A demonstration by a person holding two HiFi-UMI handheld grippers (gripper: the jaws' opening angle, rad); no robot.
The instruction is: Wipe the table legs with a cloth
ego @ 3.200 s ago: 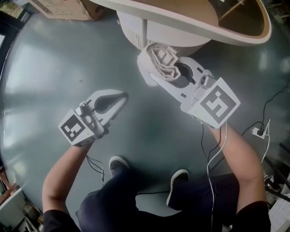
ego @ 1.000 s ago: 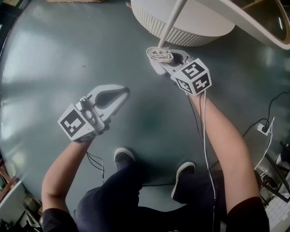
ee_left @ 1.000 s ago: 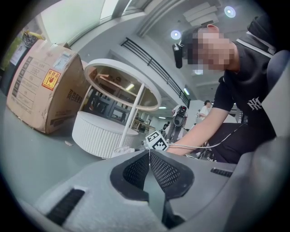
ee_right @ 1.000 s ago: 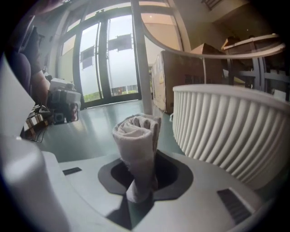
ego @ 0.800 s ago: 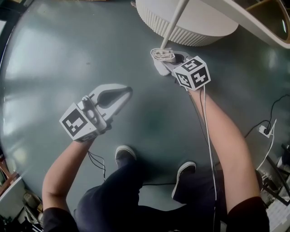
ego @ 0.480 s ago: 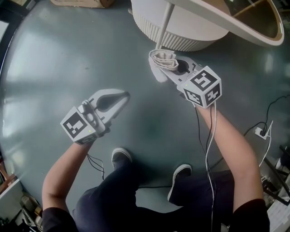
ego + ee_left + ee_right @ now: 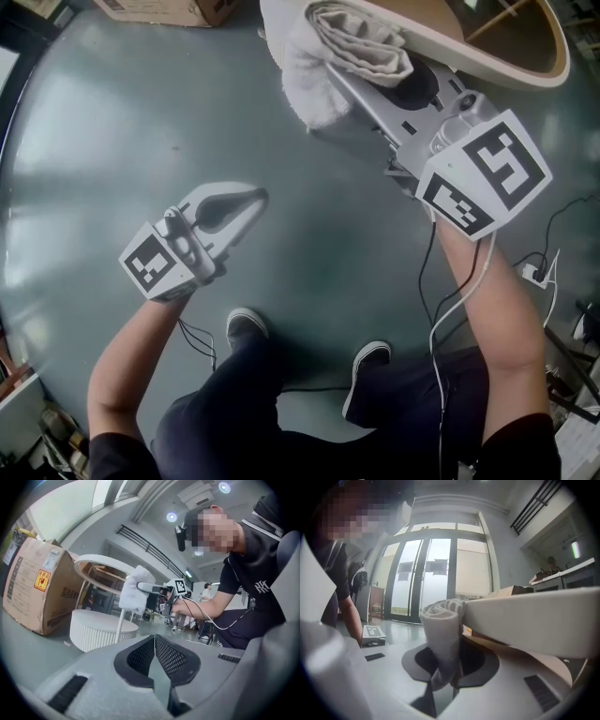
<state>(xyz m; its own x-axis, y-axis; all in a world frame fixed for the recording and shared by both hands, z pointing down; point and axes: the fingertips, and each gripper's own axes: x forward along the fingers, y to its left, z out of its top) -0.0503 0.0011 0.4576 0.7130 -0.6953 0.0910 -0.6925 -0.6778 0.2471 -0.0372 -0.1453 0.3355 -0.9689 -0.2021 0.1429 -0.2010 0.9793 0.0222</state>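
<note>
Right gripper view: cloth (image 7: 443, 634) against table rim (image 7: 534, 616).
Right tool (image 7: 443, 686) clamps the rolled cloth; left tool (image 7: 154, 663) closed on nothing.

White left claw (image 7: 251, 200), right claw (image 7: 352, 56), marker cubes (image 7: 155, 265); black sleeves (image 7: 520, 452), dark trousers (image 7: 234, 422).

A pale off-white cloth (image 7: 349, 45), rolled into a thick bundle, is clamped in the right claw (image 7: 440, 680). It stands upright against the rim of the round tabletop (image 7: 534, 616), at the top of the slim white table leg (image 7: 120, 624).
</note>
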